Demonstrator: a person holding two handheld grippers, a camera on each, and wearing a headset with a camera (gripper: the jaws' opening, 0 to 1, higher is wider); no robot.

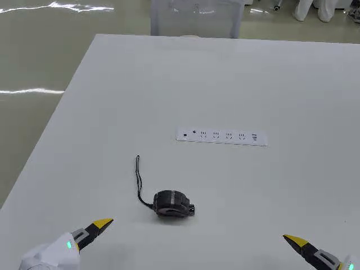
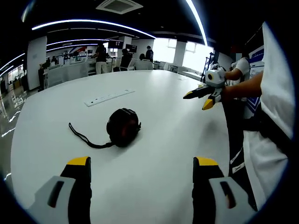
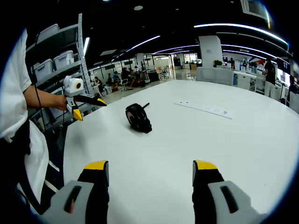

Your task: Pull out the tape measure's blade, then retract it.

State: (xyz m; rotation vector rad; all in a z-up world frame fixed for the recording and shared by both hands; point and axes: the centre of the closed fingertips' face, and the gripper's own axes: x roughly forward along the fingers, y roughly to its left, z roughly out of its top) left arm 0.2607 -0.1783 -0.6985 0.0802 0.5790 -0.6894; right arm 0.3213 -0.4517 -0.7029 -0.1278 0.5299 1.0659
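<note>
White table (image 1: 112,112): the tape measure (image 1: 173,203) is laid on the broad top, near the front edge and towards the left side.
Left gripper view: the tape measure is seen with its round face turned to the camera. The right gripper (image 2: 198,98) is seen at the right, held in a hand (image 2: 223,93). People (image 2: 100,60) are seen at benches far behind.
Head view: the layout is seen from above. A power strip (image 1: 221,136) is laid flat beyond the tape measure, well apart from it. Glossy floor (image 1: 34,56) is seen past the table's left edge.
Right gripper view: the left gripper (image 3: 88,108) is seen at the left, in front of shelves (image 3: 56,51) loaded with storage boxes (image 3: 51,63).
Tape measure: the dark case is set with its long axis running left to right in the head view. A small nub is seen at its right end. A cord (image 1: 138,180) leaves the left end and is trailed away from the person.
Left gripper: the jaws are spread wide. Nothing is held or touched, and the yellow tips are kept short of the tape measure.
Right gripper: the jaws are likewise spread wide. Nothing is held, and the gripper is kept well apart from the tape measure.
</note>
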